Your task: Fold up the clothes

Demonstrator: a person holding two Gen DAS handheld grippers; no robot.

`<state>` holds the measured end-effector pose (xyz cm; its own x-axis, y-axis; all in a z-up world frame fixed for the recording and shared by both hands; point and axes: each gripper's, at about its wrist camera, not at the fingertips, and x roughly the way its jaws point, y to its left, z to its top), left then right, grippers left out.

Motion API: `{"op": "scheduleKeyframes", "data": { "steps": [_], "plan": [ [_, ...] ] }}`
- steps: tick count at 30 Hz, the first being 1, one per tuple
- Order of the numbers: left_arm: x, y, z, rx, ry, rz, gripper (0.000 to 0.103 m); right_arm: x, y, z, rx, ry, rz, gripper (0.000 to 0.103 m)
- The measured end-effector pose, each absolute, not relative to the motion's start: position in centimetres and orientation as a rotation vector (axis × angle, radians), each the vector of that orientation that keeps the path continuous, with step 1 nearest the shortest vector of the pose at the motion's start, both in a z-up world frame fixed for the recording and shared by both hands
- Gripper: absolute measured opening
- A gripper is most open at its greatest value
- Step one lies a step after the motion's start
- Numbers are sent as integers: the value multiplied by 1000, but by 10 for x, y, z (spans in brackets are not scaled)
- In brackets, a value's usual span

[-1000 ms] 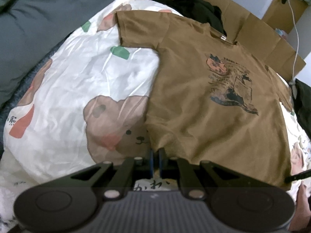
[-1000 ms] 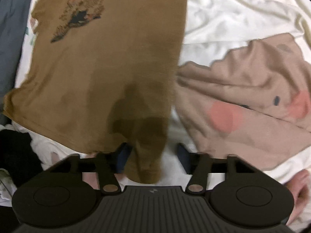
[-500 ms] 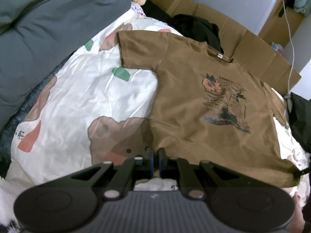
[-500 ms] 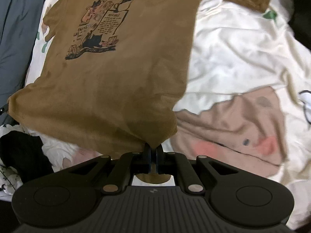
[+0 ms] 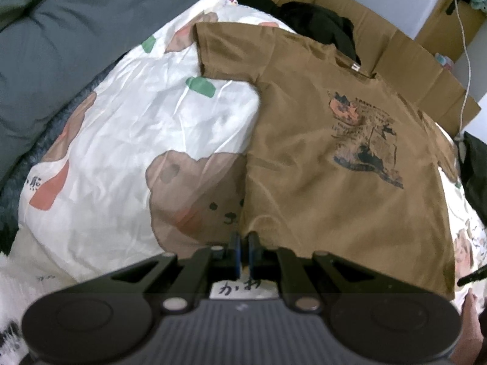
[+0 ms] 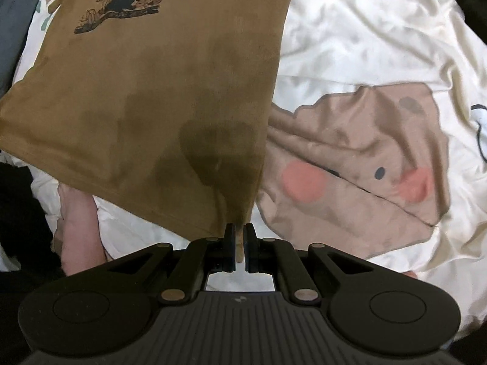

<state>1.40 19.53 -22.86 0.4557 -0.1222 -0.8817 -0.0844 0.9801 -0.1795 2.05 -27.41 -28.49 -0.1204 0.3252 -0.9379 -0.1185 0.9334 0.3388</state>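
Note:
A brown T-shirt (image 5: 331,164) with a dark printed picture lies face up across a white bear-print duvet (image 5: 131,140). My left gripper (image 5: 243,237) is shut on one bottom hem corner of the T-shirt. In the right wrist view the same brown T-shirt (image 6: 170,85) spreads away from me, and my right gripper (image 6: 239,228) is shut on its other bottom hem corner. That corner is lifted slightly, and a shadow falls on the cloth behind it. Both sleeves lie spread at the far end.
A grey cushion (image 5: 61,39) borders the bed's left side. Cardboard boxes (image 5: 426,60) and a dark garment (image 5: 319,27) stand beyond the collar. A black item (image 6: 18,206) and a person's arm (image 6: 79,231) lie at the left of the right wrist view.
One second ago my right gripper stood open around the hem; it has since shut on the corner. Both views have shifted slightly with the held hem.

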Motion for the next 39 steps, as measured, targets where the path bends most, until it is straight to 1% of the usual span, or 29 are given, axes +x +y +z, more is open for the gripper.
{"op": "scheduleKeyframes", "data": {
  "steps": [1,3,5,9,12,16,18,20,29,39],
  "plan": [
    [13,198,-227,-209,1096,-21,5,21,-276,-287,174,1643,365,11],
    [15,201,-226,-209,1086,-14,5,22,-280,-289,199,1630,341,23],
    [17,204,-224,-210,1076,-7,5,20,-288,-295,239,1621,315,26],
    [20,204,-223,-198,1078,-11,5,14,-296,-306,308,1633,321,29],
    [21,204,-226,-201,1082,-14,5,12,-297,-306,343,1635,335,36],
    [18,205,-233,-214,1095,-17,5,4,-295,-314,382,1653,334,37],
    [15,205,-234,-219,1103,-24,5,0,-293,-320,395,1647,333,36],
    [13,205,-234,-220,1107,-30,5,-3,-288,-318,358,1630,358,6],
    [3,195,-233,-214,1133,-63,5,6,-303,-280,232,1672,413,6],
    [11,195,-283,-157,1262,14,5,-2,-283,-302,172,1701,397,6]
  ]
}}
